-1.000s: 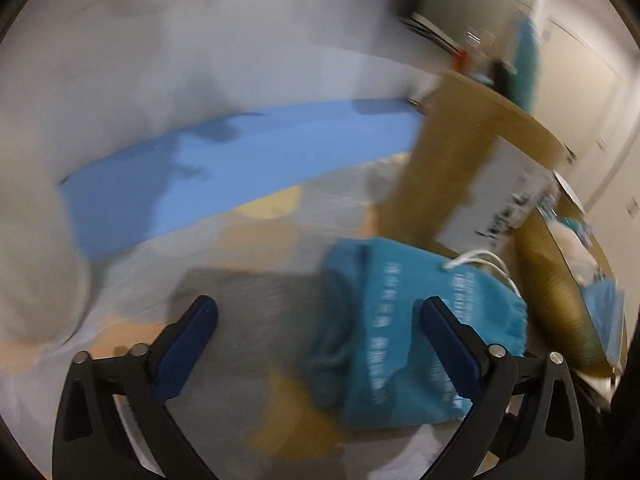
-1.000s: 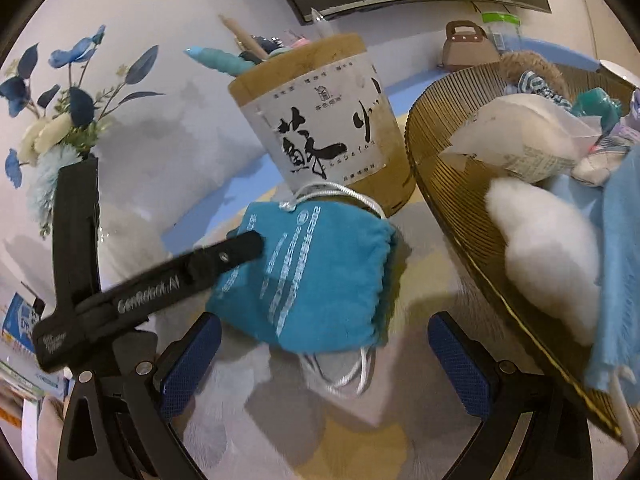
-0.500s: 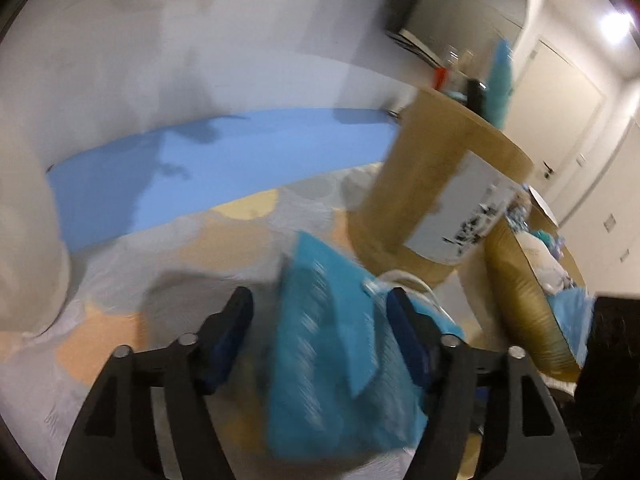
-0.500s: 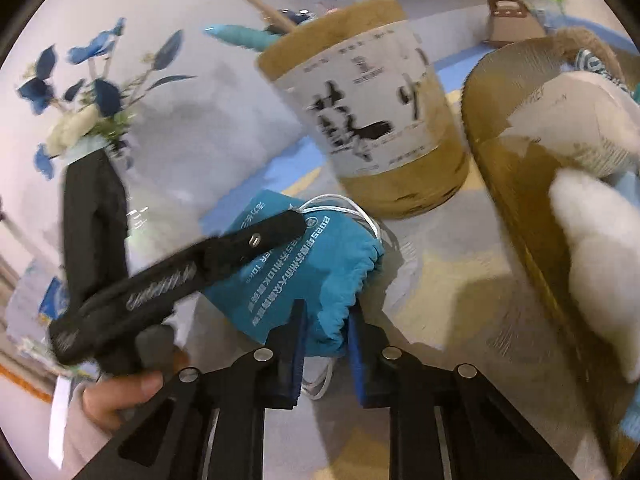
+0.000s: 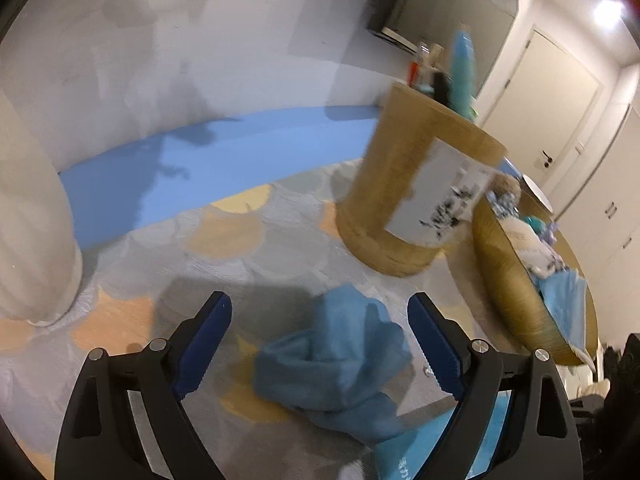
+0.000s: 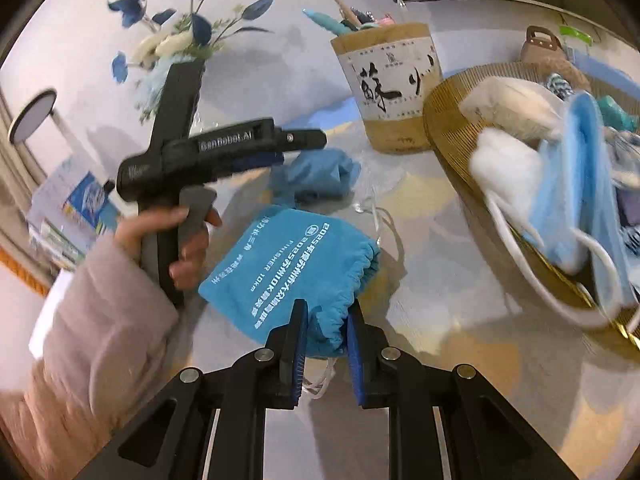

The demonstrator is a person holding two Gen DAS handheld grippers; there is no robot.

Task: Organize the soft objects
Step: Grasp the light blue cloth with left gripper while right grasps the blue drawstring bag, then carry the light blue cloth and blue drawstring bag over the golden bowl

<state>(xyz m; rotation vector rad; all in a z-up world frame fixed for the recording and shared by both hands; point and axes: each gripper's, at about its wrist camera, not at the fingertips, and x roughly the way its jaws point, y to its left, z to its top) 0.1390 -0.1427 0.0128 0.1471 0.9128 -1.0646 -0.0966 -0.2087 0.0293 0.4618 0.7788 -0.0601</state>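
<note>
My right gripper (image 6: 324, 320) is shut on the gathered mouth of a teal drawstring pouch (image 6: 288, 268) with white print, lifted over the table. A crumpled blue cloth (image 5: 332, 364) lies on the patterned tablecloth between my left gripper's open fingers (image 5: 320, 344); it also shows in the right wrist view (image 6: 316, 178) under the left gripper (image 6: 276, 148). A corner of the pouch (image 5: 404, 460) shows at the bottom of the left wrist view. A woven gold basket (image 6: 452, 136) on the right holds soft white and blue items.
A round cork-coloured pen holder (image 6: 390, 88) with a white label stands behind the cloth, also in the left wrist view (image 5: 416, 200). A vase of blue flowers (image 6: 180, 40) stands at the back left. A white vase (image 5: 32, 240) is at the left.
My right gripper closed on the pouch's mouth and lifted it away. A blue cloth now lies where the pouch was. My left gripper opened wider and stays over it.
</note>
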